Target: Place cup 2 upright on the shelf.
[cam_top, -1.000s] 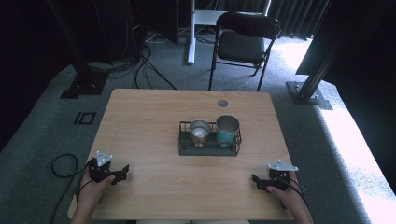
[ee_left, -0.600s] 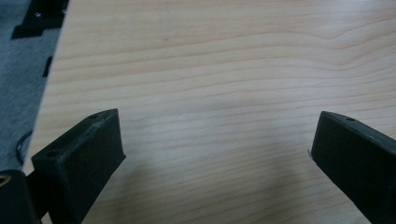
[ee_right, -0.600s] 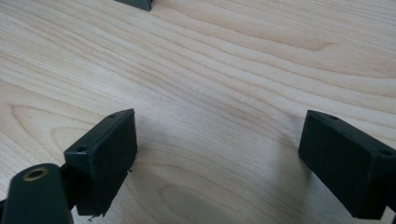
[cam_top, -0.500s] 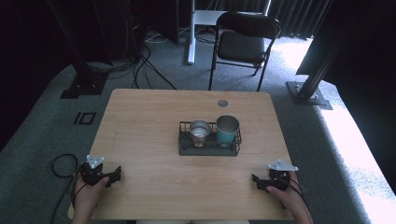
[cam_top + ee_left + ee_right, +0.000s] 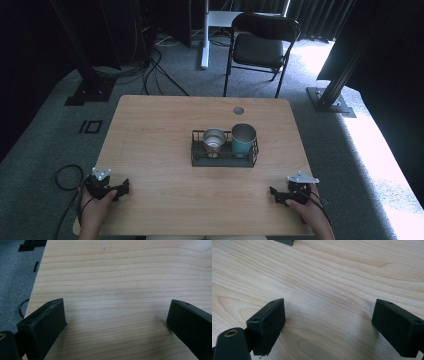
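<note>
Resting at the near corners of the surface (image 5: 150, 130), left gripper (image 5: 120, 189) and right gripper (image 5: 274, 194) are idling, fingers spread, empty; next comes reaching for the cups (image 5: 214, 141) in the wire basket (image 5: 224, 161) mid-surface.

The left hand-held gripper (image 5: 116, 188) rested at the near left corner of the counter (image 5: 165, 130), gripped by the person's left hand (image 5: 95, 210), whose forearm came in from the counter's near edge. Its jaws pointed across the counter toward the middle and stood wide apart with bare wood between them in the left gripper view (image 5: 116, 322). The right hand-held gripper (image 5: 276, 194) lay at the counter's near right corner under the right hand (image 5: 307, 212), jaws aimed inward. In the right gripper view (image 5: 328, 322) its jaws also gaped, nothing between them.
</note>
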`<state>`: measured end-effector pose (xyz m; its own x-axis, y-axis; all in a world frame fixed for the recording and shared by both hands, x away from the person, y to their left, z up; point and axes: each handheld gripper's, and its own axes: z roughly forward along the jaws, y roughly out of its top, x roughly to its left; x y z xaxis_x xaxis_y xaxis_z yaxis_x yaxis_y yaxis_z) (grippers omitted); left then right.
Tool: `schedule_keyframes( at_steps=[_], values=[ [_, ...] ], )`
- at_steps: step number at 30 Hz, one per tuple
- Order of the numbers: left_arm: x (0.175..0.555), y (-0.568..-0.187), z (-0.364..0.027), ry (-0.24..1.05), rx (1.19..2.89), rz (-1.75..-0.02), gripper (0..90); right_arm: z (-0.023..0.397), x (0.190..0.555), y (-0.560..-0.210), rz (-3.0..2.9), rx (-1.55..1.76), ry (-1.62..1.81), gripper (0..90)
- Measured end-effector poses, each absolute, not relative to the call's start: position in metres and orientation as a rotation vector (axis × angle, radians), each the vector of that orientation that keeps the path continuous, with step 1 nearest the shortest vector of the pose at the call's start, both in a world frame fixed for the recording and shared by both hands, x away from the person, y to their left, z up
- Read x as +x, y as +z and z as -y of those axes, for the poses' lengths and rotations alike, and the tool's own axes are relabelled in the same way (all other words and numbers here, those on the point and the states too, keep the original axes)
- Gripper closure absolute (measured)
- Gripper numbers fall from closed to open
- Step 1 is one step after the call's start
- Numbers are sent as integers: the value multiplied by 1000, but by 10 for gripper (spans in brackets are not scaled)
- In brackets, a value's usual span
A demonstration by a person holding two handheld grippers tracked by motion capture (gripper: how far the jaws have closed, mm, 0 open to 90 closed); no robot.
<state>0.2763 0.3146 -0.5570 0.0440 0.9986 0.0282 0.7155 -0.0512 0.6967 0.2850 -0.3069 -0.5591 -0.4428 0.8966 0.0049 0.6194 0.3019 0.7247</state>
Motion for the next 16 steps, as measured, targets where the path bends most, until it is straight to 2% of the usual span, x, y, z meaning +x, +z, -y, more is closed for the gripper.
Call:
schedule_keyframes(
  at_steps=[4,16],
  values=[
    [277,-558,-315,697,1801,-1734,29,307,285,-559,-2173,1354,936,112],
    [283,-557,-312,738,1720,-1843,24,307,285,-559,-2173,1354,937,111]
  ],
)
